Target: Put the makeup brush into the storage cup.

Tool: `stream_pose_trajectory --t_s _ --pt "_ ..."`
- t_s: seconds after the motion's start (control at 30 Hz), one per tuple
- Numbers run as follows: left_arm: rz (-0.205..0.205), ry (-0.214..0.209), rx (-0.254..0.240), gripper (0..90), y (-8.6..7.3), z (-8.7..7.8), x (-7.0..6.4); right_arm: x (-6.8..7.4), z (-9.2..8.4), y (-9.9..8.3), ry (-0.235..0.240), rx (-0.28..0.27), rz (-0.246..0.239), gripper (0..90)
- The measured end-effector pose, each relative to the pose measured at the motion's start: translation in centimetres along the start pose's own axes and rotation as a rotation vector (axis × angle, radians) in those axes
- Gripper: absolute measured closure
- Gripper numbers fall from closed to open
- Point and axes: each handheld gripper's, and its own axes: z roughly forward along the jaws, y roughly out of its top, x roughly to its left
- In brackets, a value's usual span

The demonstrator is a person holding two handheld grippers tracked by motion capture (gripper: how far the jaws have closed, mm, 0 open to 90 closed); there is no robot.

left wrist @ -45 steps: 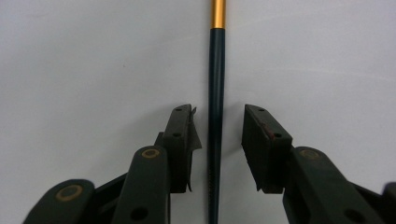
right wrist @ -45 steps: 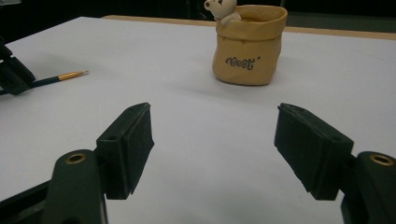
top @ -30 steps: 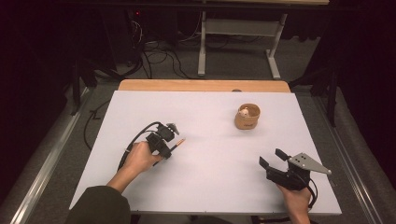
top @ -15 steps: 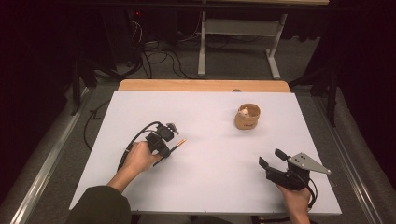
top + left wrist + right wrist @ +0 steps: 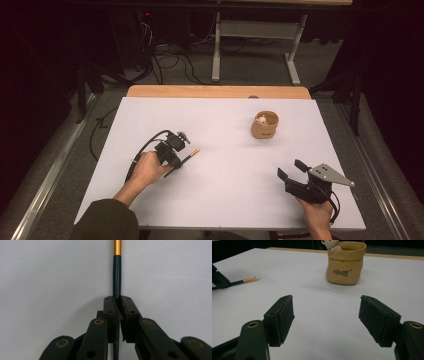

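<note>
Left tool clamped on dark pen — just closed; right tool wide, nothing between pads.

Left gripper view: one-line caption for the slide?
Left gripper shut on a dark pen with a gold end, which lies along the white table.

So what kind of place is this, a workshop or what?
Probably a lab or recording room: a white table stands on a dark floor with loose cables, another desk frame behind, and the left gripper in hand.
</note>
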Motion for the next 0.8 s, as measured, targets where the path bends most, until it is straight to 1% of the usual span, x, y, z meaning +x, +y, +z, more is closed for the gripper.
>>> stream_pose_trajectory --t_s 0.3,0.5,0.7,0.8 --pt "0.001 0.000 -0.015 83.6 0.0 -0.1 -0.1 0.0 0.0 0.0 0.003 -0.002 -0.002 30.0" --pt "0.009 -0.012 -0.023 83.6 -0.1 -0.3 0.0 0.0 0.0 0.0 -0.002 -0.001 -0.003 30.0" --pt "-0.003 -0.014 -0.059 83.6 -0.3 -0.8 0.0 0.0 0.0 0.0 -0.002 -0.001 -0.003 30.0" --pt "0.002 -0.019 -0.072 83.6 -0.4 -1.1 0.1 0.0 0.0 0.0 -0.001 -0.001 -0.004 30.0"
